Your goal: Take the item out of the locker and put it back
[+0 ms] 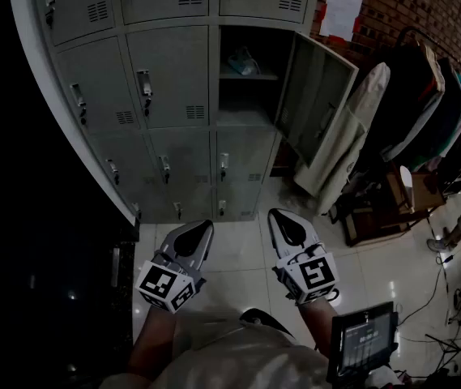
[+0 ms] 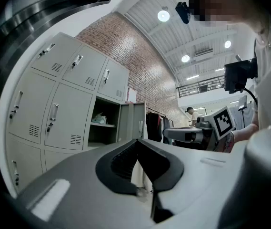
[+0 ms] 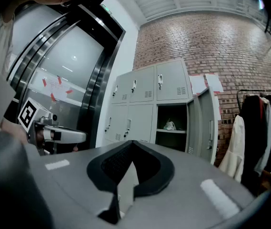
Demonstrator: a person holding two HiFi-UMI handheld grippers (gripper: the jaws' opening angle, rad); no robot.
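Progress looks nil: my left gripper (image 1: 201,228) and right gripper (image 1: 283,219) hang closed and empty, well short of the open locker (image 1: 250,108), where the item (image 1: 244,61) lies on the far shelf, untaken.

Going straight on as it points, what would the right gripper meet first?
The right gripper would likely reach the closed locker door just left of the open compartment; nothing shows in between, though depth is unclear.
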